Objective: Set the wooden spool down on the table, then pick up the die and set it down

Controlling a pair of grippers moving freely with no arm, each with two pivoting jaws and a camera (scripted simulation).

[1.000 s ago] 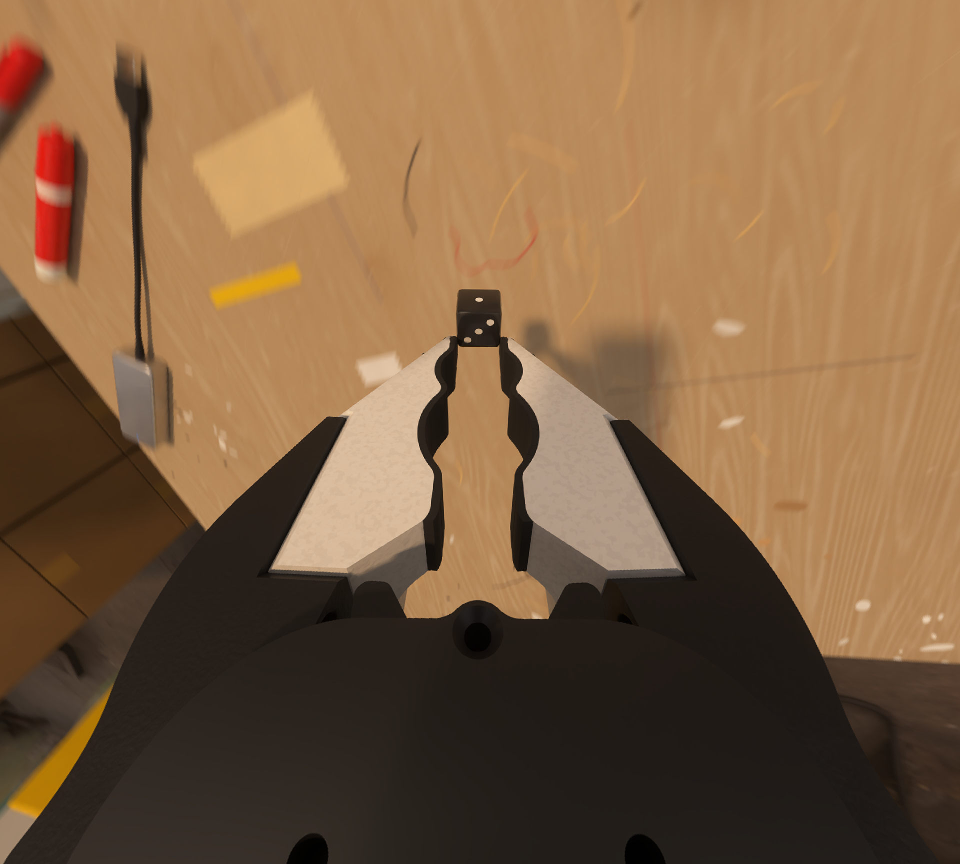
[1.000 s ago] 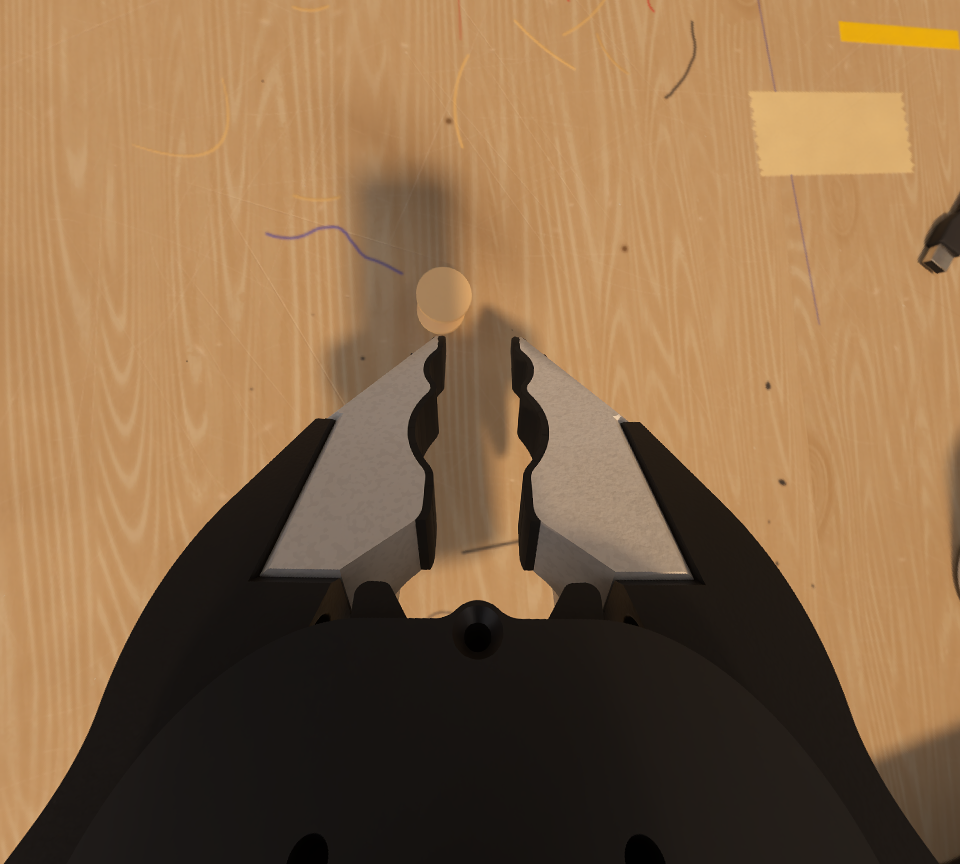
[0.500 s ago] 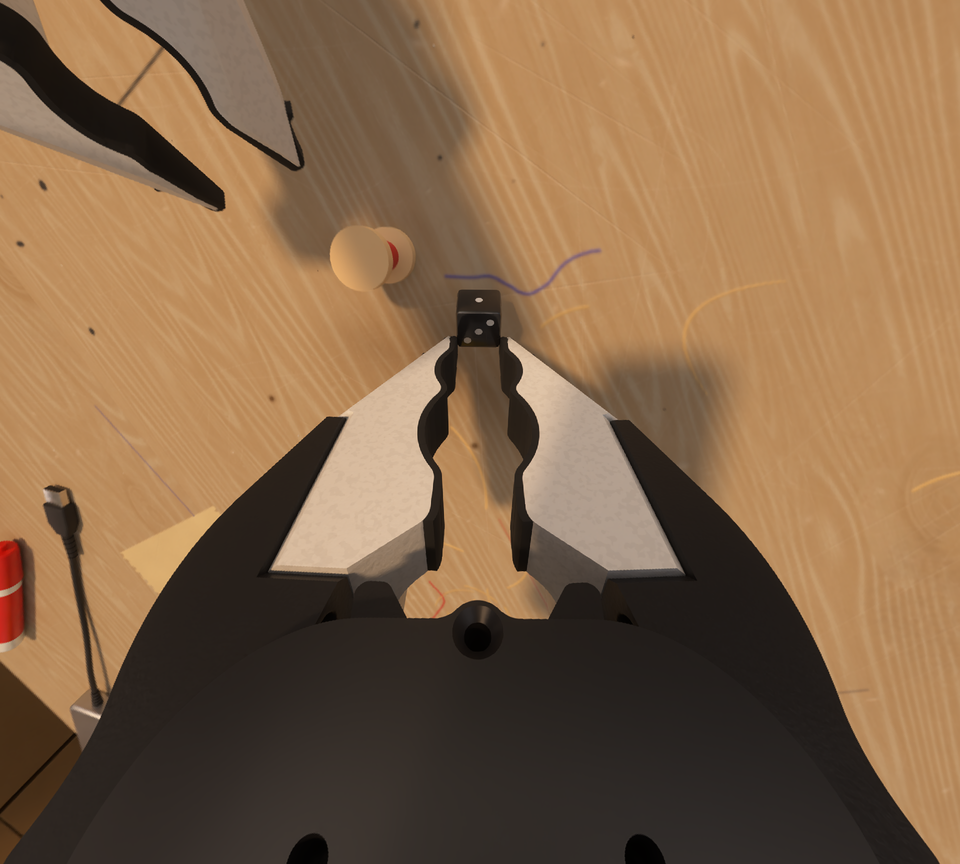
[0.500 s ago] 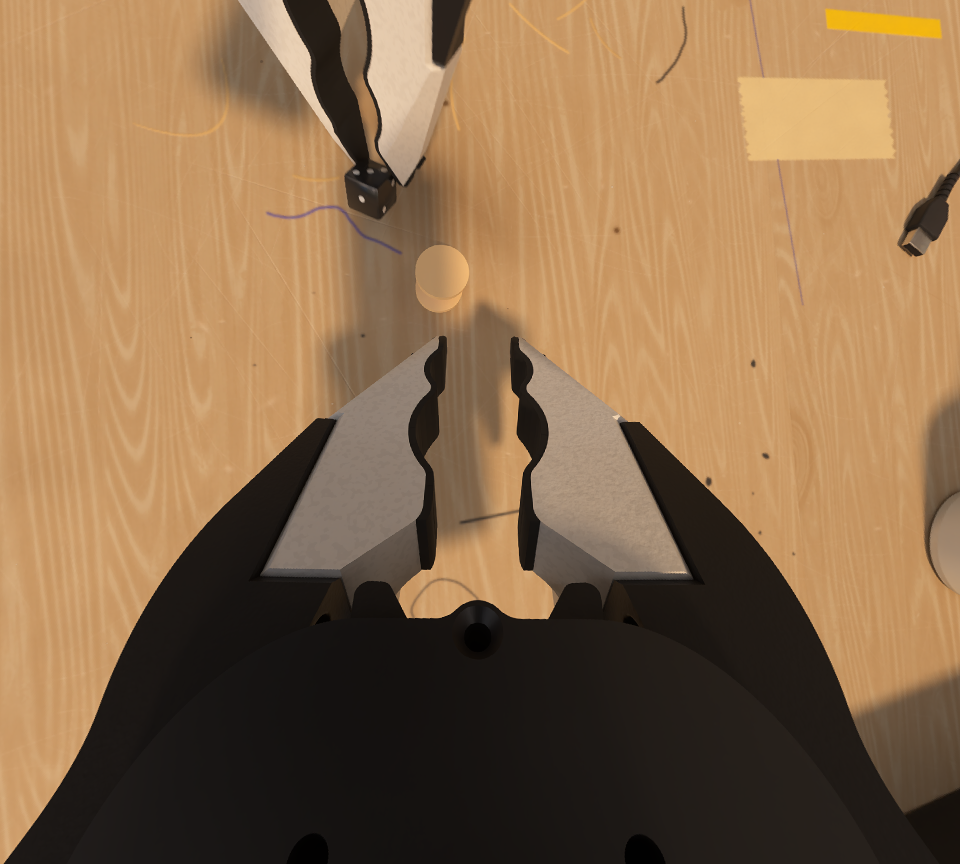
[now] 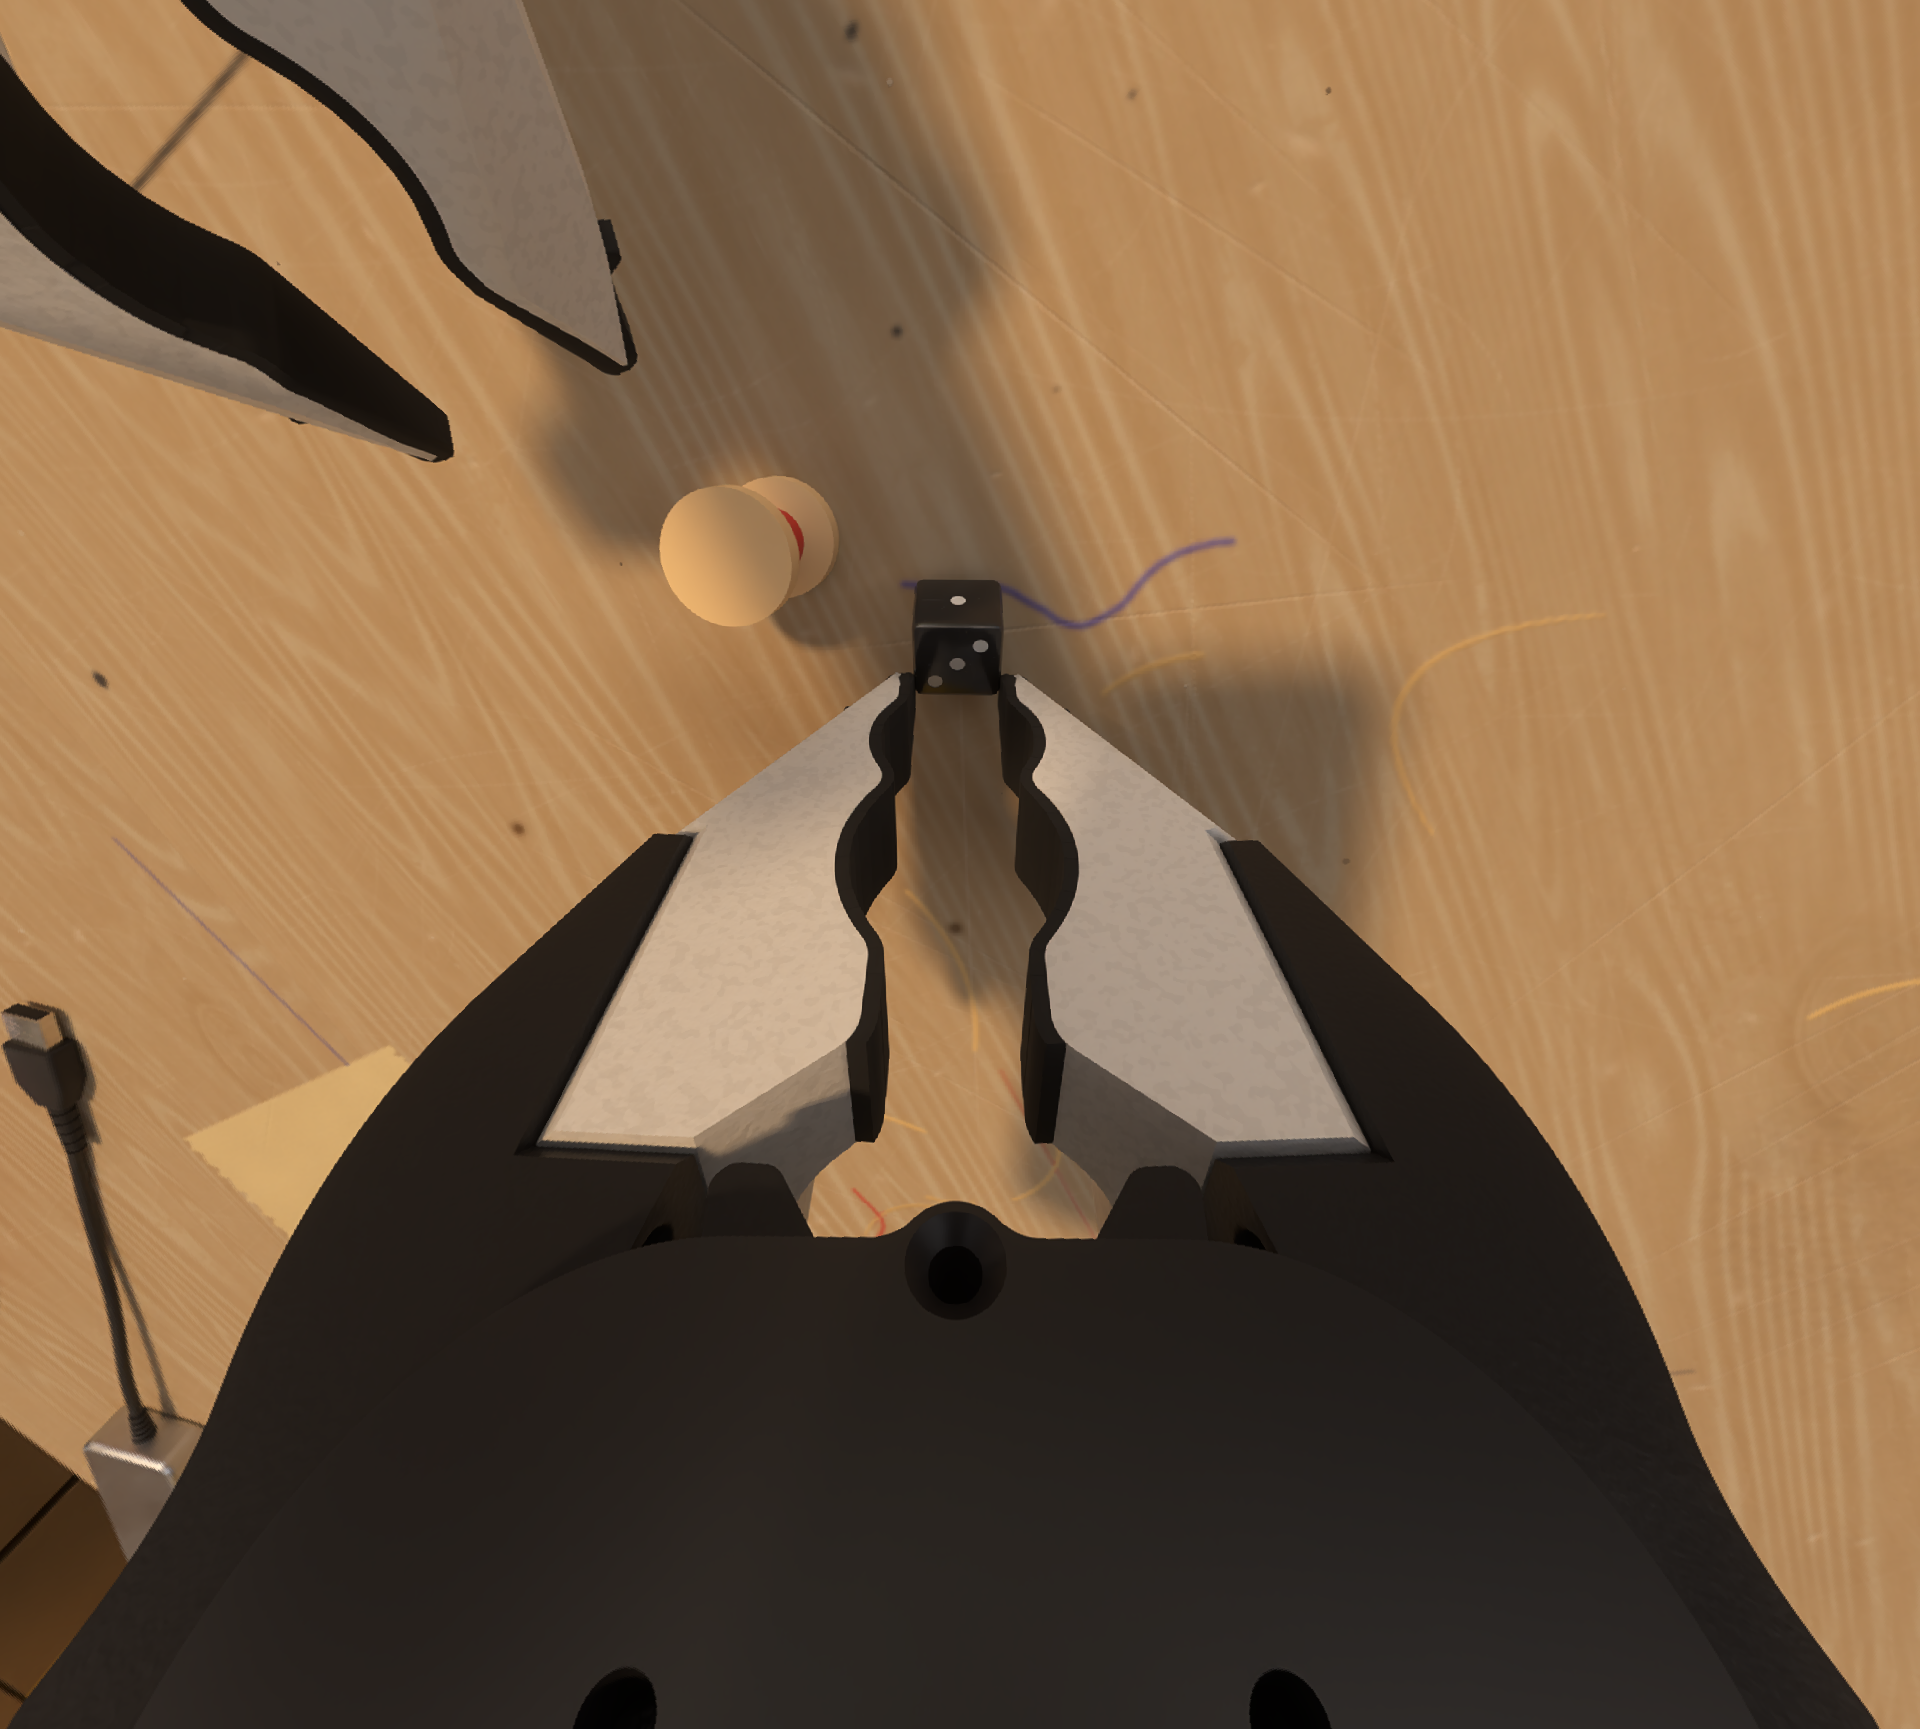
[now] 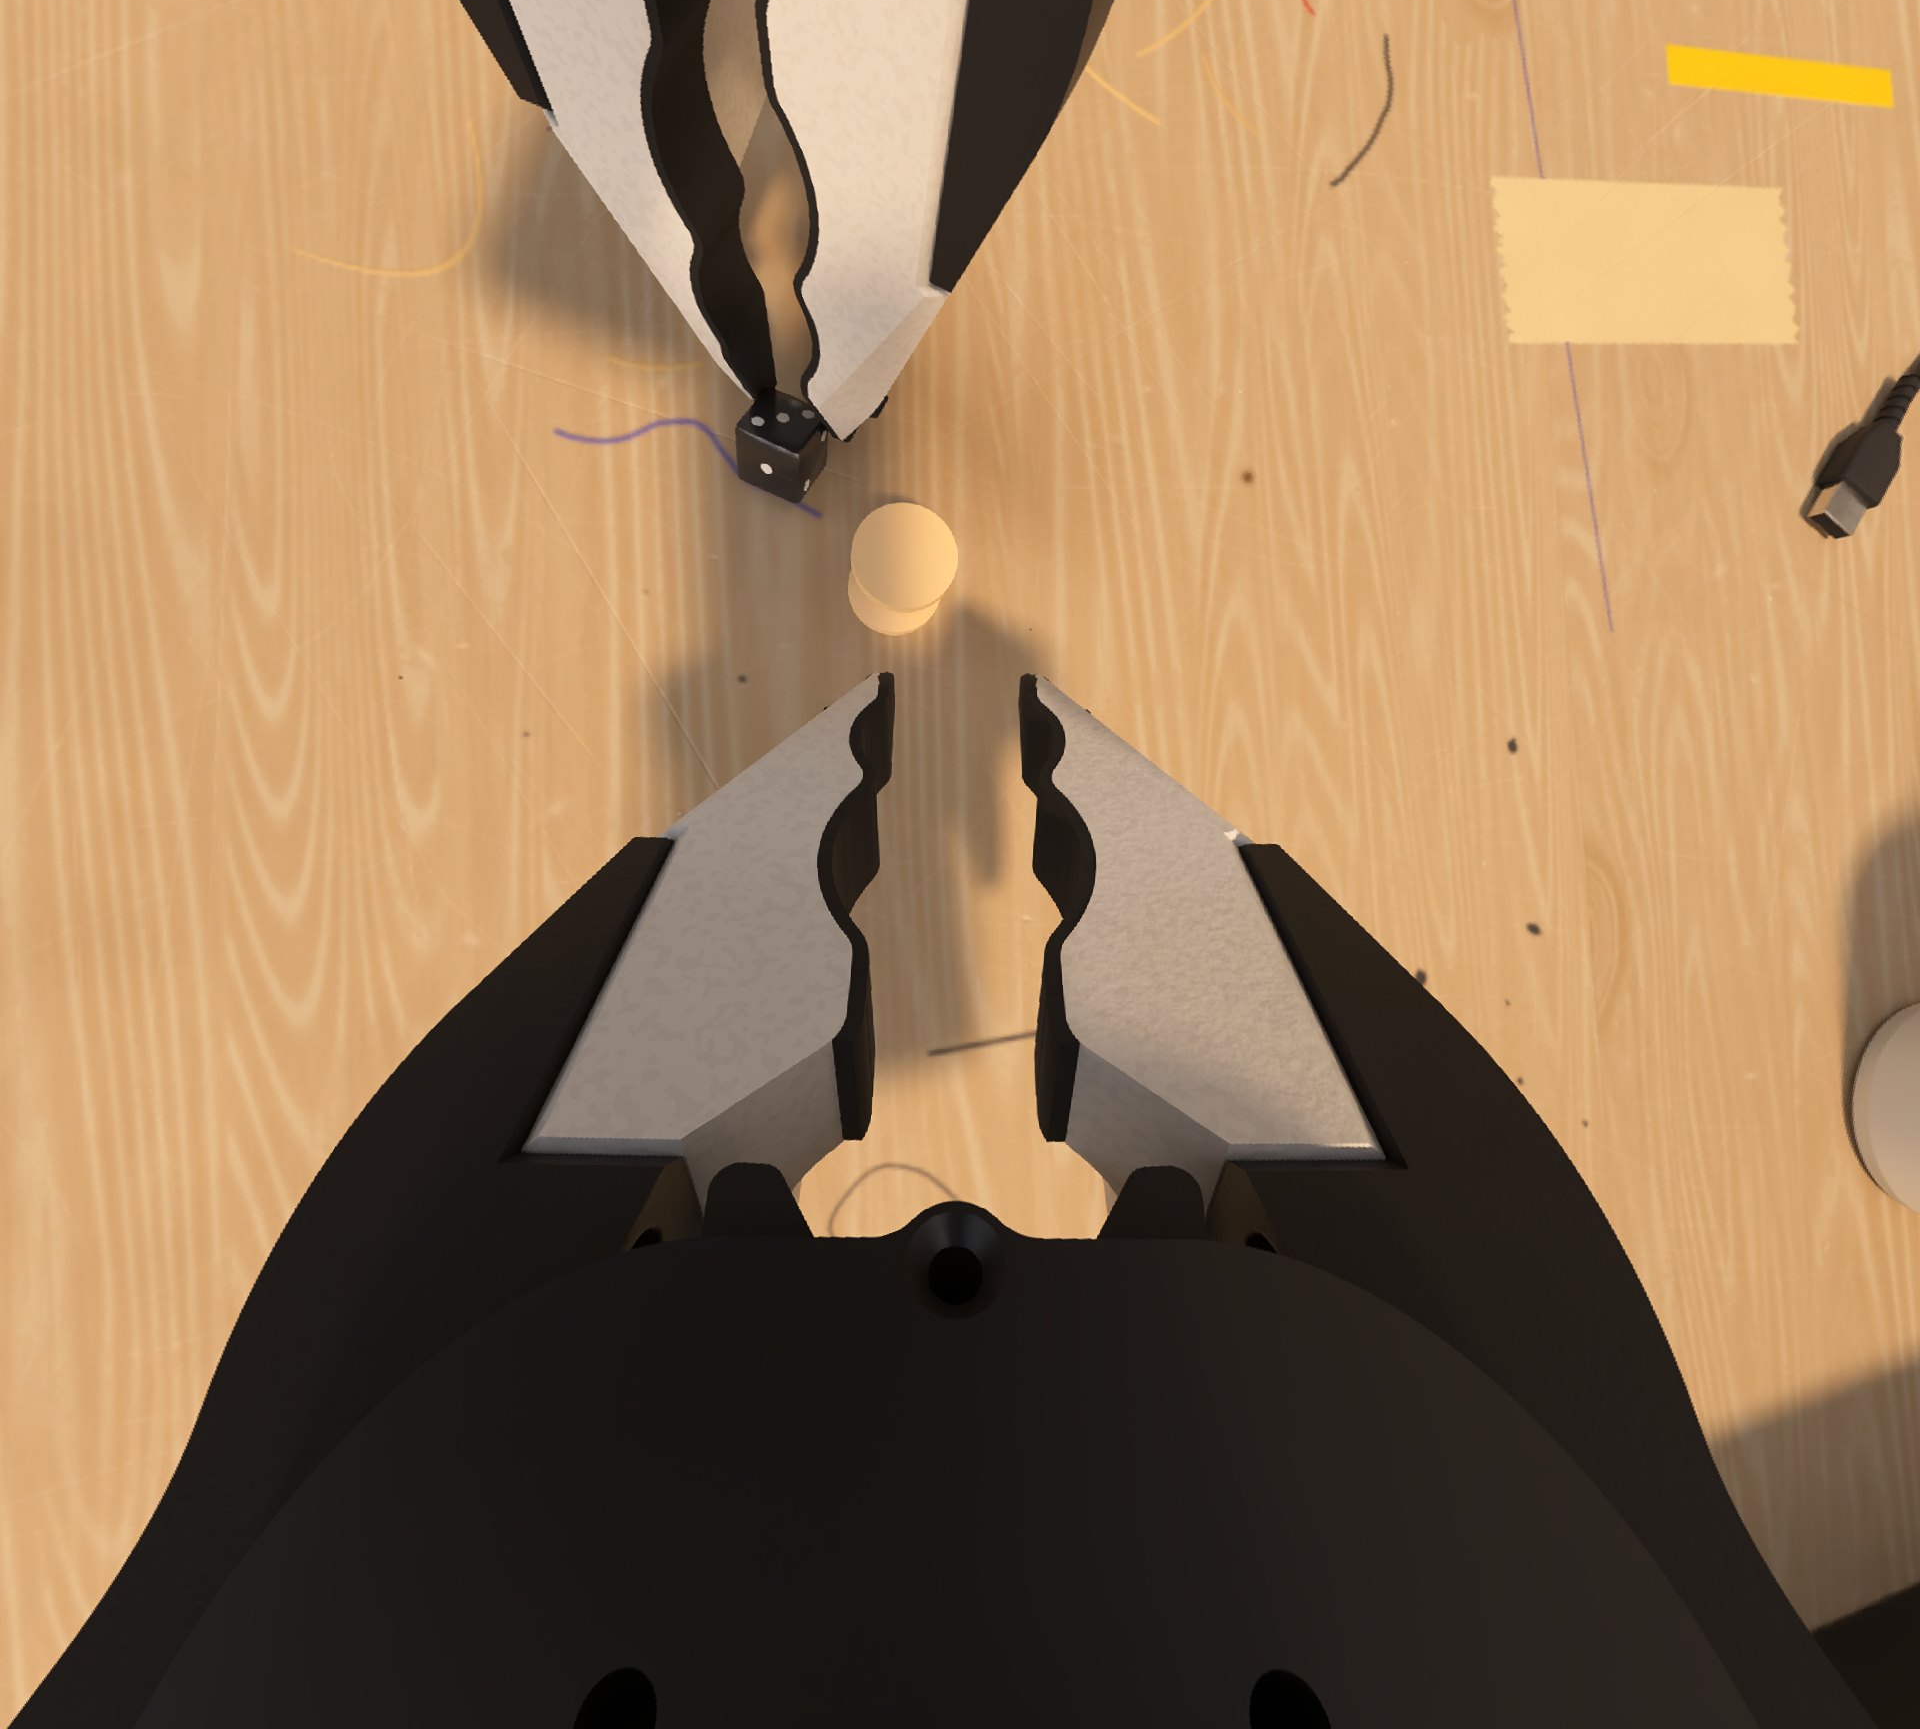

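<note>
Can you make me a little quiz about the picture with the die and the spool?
1. True or false: the left gripper pinches the die.
2. Where is the spool? A) on the table B) in the right gripper C) on top of the die
3. Fill in: the right gripper's jaws are ____.

Key: 1 true; 2 A; 3 open, with nothing between them.
</note>
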